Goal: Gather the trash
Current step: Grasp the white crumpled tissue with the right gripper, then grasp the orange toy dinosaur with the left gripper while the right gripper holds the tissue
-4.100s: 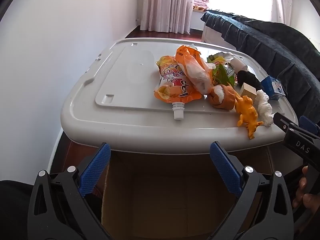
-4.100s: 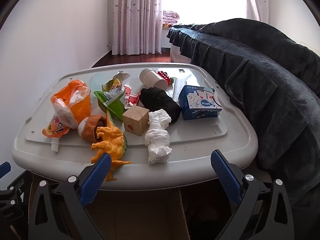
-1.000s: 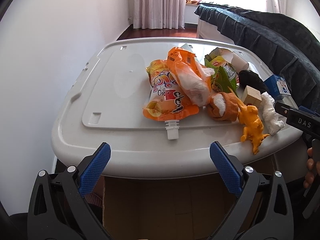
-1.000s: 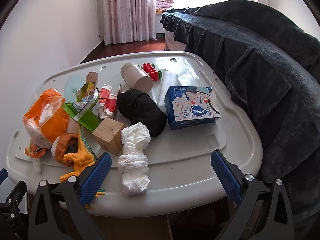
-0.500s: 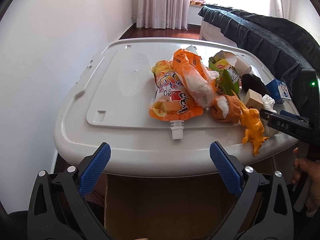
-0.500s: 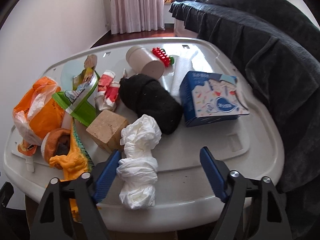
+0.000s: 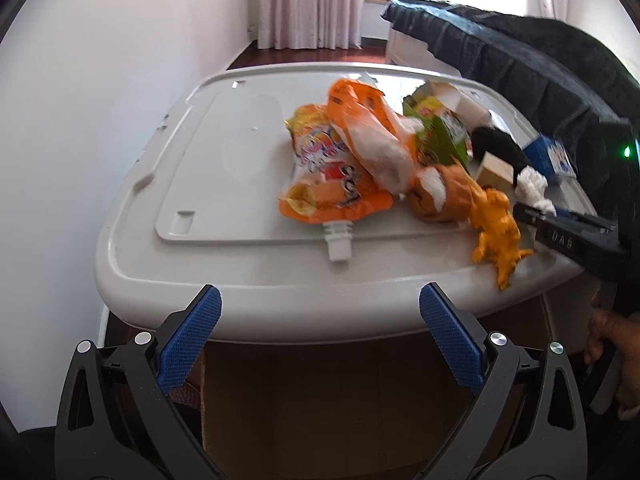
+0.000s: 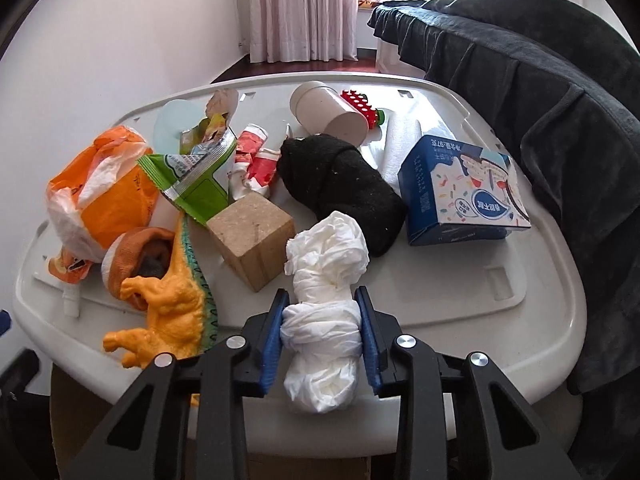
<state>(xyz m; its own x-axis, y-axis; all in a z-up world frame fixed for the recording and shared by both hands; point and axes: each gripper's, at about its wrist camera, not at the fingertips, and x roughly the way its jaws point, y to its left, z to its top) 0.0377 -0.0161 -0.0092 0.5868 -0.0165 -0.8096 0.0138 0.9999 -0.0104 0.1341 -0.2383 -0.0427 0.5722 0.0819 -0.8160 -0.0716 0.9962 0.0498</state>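
My right gripper [image 8: 322,320] is shut on a crumpled white tissue wad [image 8: 326,276] lying at the near edge of the white bin lid [image 8: 480,320]. The wad also shows in the left wrist view [image 7: 534,190], with the right gripper [image 7: 536,216] reaching in from the right. My left gripper [image 7: 320,320] is open and empty, below the lid's near edge. On the lid lie an orange plastic bag [image 8: 96,192], an orange juice pouch [image 7: 328,184], a green wrapper [image 8: 192,176] and a red-white wrapper [image 8: 256,160].
Also on the lid: yellow toy dinosaur [image 8: 168,300], wooden block [image 8: 252,232], black sock [image 8: 340,188], blue carton [image 8: 460,192], paper cup [image 8: 328,116], red brick [image 8: 360,106], orange sock [image 8: 136,256]. A cardboard box [image 7: 340,400] sits below. A dark sofa [image 8: 540,100] stands on the right.
My right gripper moved forward over the lid edge and closed on the white tissue wad. My left gripper stayed open and shifted only slightly.
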